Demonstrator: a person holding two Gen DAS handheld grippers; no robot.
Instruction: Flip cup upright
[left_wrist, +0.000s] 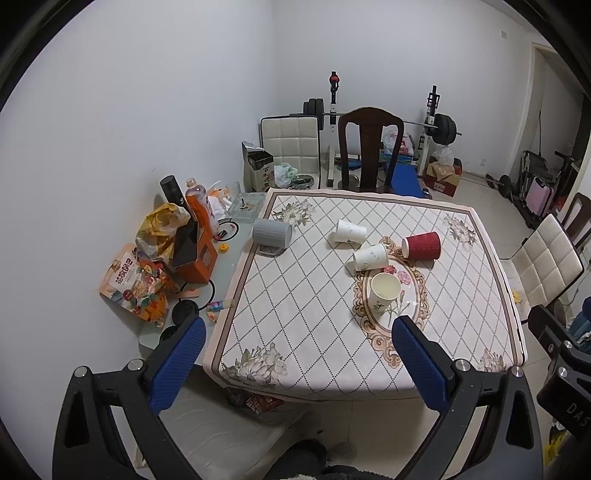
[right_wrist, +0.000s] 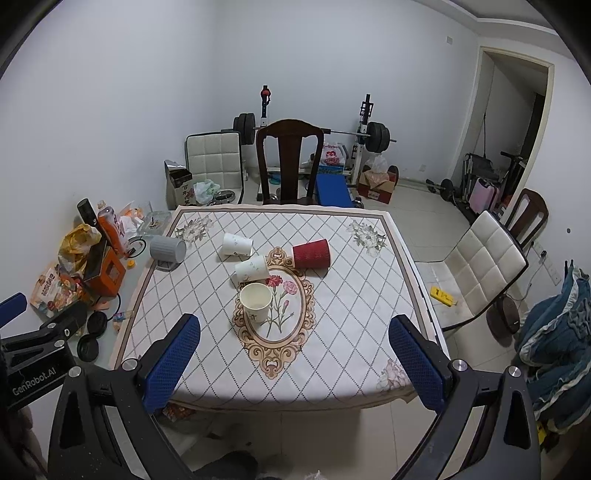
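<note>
I held both hand-held grippers back from the surface (right_wrist: 351, 306), high and short of its near edge, so that every cup stayed in sight before I chose one. The left hand-held gripper (left_wrist: 295, 358) stood with its jaws spread wide and nothing between them; the right hand-held gripper (right_wrist: 295, 354) was spread the same way, empty.

One cream cup (right_wrist: 255, 302) stood upright on the oval flower print, nearest to me, so it seemed to need no work. Three cups lay on their sides farther back: a white cup (right_wrist: 252, 268) just behind the upright one, another white cup (right_wrist: 236, 244) beyond it, and a red cup (right_wrist: 311, 253) to the right. A grey cup (right_wrist: 168, 250) lay tipped at the left edge.

I judged the flipping not yet begun. The nearer white cup looked awkward, lying close against the upright one.
</note>
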